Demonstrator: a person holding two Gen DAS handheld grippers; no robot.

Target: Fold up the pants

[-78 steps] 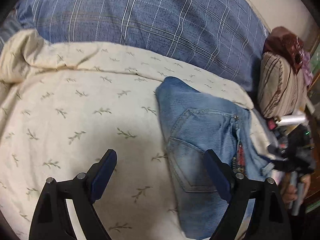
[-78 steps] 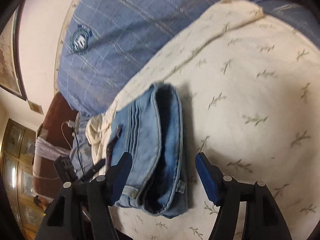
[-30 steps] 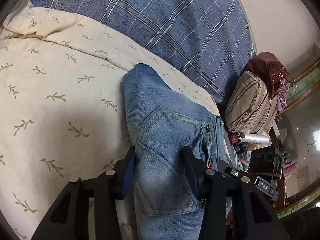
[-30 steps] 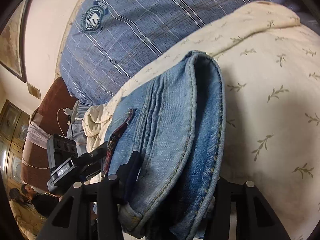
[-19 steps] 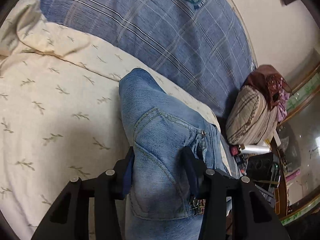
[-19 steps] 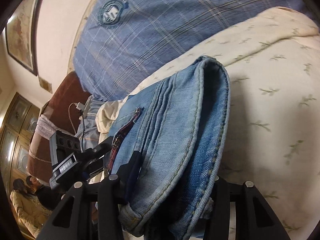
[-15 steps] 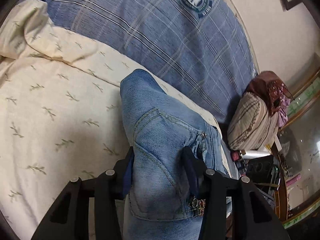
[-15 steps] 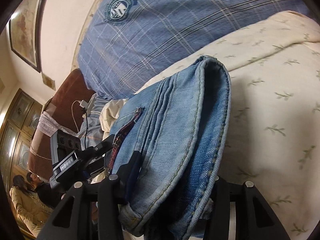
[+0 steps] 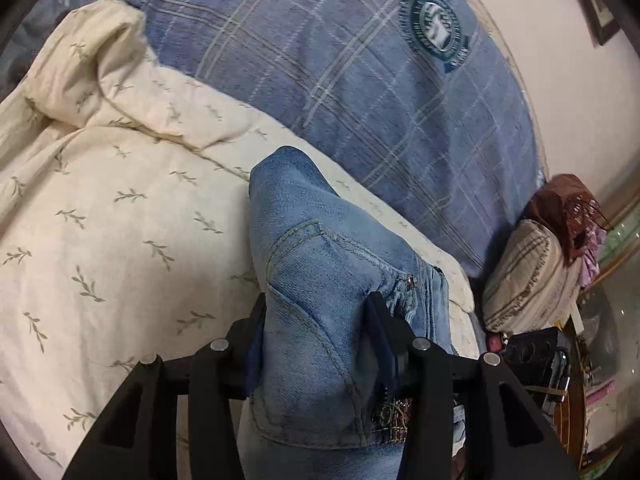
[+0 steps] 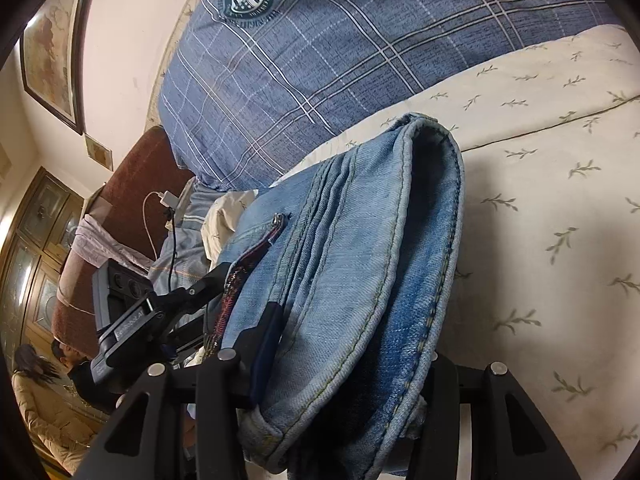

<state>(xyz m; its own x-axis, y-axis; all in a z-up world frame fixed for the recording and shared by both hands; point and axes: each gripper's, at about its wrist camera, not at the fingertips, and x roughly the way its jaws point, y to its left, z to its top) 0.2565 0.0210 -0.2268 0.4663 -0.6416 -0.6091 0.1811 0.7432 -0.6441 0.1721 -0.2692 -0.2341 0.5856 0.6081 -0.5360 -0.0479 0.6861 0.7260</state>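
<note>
Gripping the folded jeans (image 9: 320, 280) from 2 ends now: the left gripper (image 9: 316, 344) pinches the bundle across the back pocket, its blue pads sunk into the denim, and the right gripper (image 10: 344, 364) clamps the stacked hem edges, though its far pad is hidden behind the cloth. The jeans sit over the cream duvet (image 9: 100, 240), near the plaid pillow (image 9: 360, 92); whether the far fold touches the duvet, I cannot tell. Risk time: that bundle is several thick layers, and each gripper bites only a near corner, so I'd judge the inner layers could slide out and the fold fan open if the 2 hands drift apart or tilt unevenly. The free far end looks heavy and may sag and unroll. Beside the bed there's a striped cushion (image 9: 532, 276) and clutter, so a swing that way could snag. A reddish patterned strip (image 10: 248, 264) peeks from the waistband and could catch a jaw. Materials: washed mid-blue denim, stiff, with raised double stitching and thick rounded fold edges; the duvet is soft, puffy cotton with small leaf sprigs; the pillow is woven, soft, with a round crest.
</note>
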